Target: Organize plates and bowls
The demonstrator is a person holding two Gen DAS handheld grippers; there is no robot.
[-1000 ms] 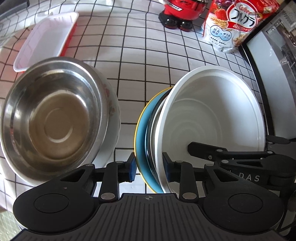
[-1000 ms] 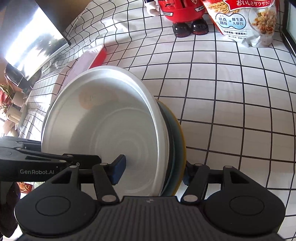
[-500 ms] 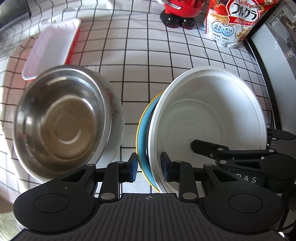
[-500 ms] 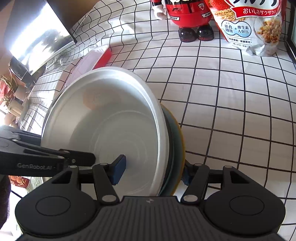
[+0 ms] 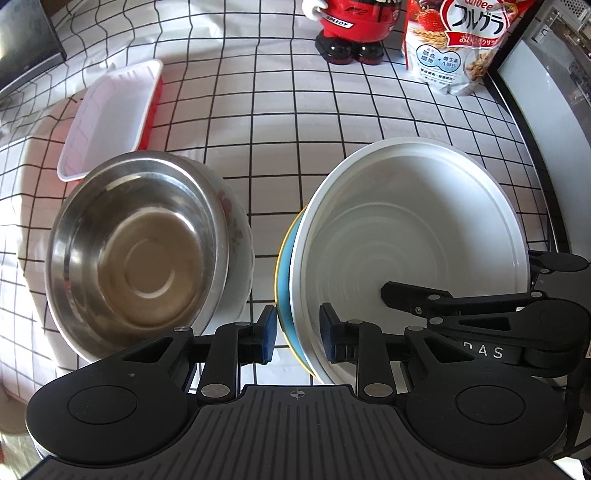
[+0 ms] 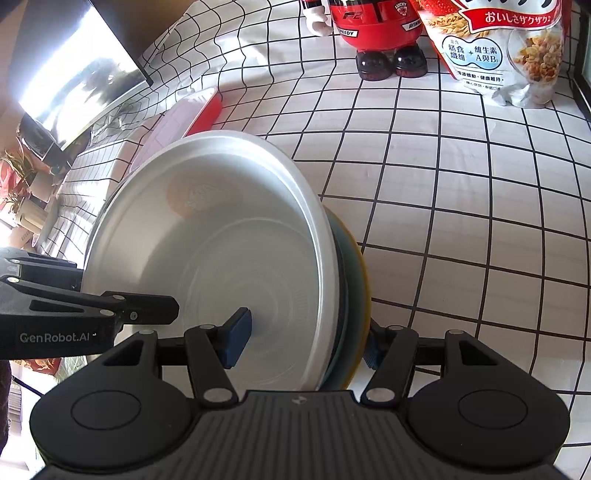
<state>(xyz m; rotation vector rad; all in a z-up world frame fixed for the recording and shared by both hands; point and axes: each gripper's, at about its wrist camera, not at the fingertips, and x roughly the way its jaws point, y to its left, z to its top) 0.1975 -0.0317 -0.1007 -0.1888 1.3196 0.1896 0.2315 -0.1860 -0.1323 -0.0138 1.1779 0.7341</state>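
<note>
Left gripper (image 5: 296, 332): jaws at a narrow gap and closing, straddling the near rim of the plate stack. One blue pad sits inside the white plate (image 5: 406, 236); the other pad is outside the blue plate with yellow rim (image 5: 286, 280). A thin gap shows between the outer pad and the yellow rim, so no firm pinch can be confirmed.

Right gripper (image 6: 304, 341): jaws at a medium opening, closed across the opposite side of the same stack. The inner pad lies against the white plate's inside face, and the outer pad is tucked behind the yellow rim, partly hidden. The stack looks held here and tilted up on edge. A dark plate edge is visible between the white and the blue one; the count of plates beyond that is unclear.

Each gripper's black linkage shows in the other's view, reaching over the white plate.

Beside the stack in the left wrist view: a stainless steel bowl (image 5: 140, 258) nested in a white bowl with red floral print (image 5: 236, 225), apart from the plates.

Surface: a white tablecloth with black grid (image 5: 295, 129). Further back are a white tray with red sides (image 5: 110, 114), a red figurine with black feet (image 5: 351, 33) and a cereal bag (image 5: 454, 48). A dark screen (image 6: 74, 66) stands at the edge of the right wrist view.
</note>
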